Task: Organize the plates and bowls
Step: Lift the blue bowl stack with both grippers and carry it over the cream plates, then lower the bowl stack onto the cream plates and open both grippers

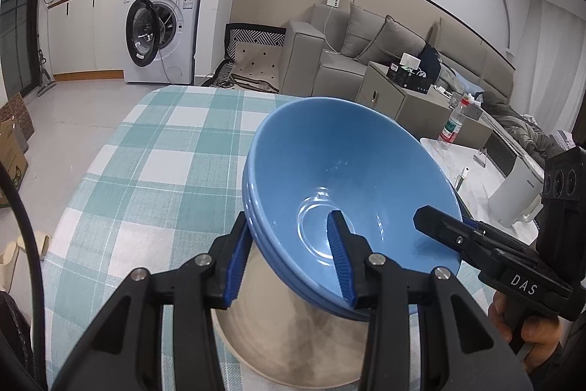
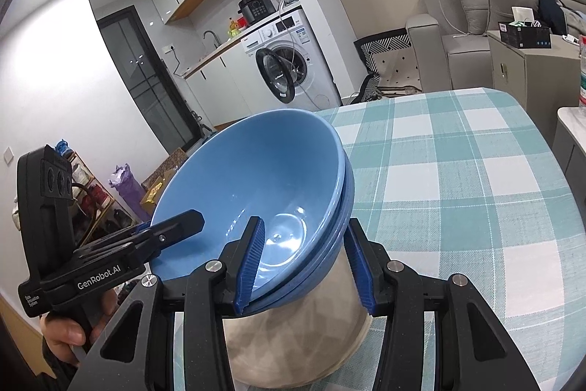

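A stack of blue bowls (image 1: 351, 178) is held tilted above a beige plate (image 1: 293, 347) on the checked tablecloth (image 1: 146, 171). My left gripper (image 1: 289, 266) is around the stack's near rim, one finger inside the top bowl, one outside; the gap looks wider than the rim. My right gripper (image 2: 304, 262) straddles the opposite rim (image 2: 344, 178) the same way, over the plate (image 2: 293, 347). Each gripper shows in the other's view: the right one (image 1: 439, 226) and the left one (image 2: 175, 226), both at the rim.
The table (image 2: 457, 189) has a rounded far edge. Beyond it are a washing machine (image 1: 161, 28), a grey sofa (image 1: 366, 46), a side cabinet (image 1: 399, 90) and a water bottle (image 1: 452, 127). Boxes (image 1: 11, 149) stand on the floor at the left.
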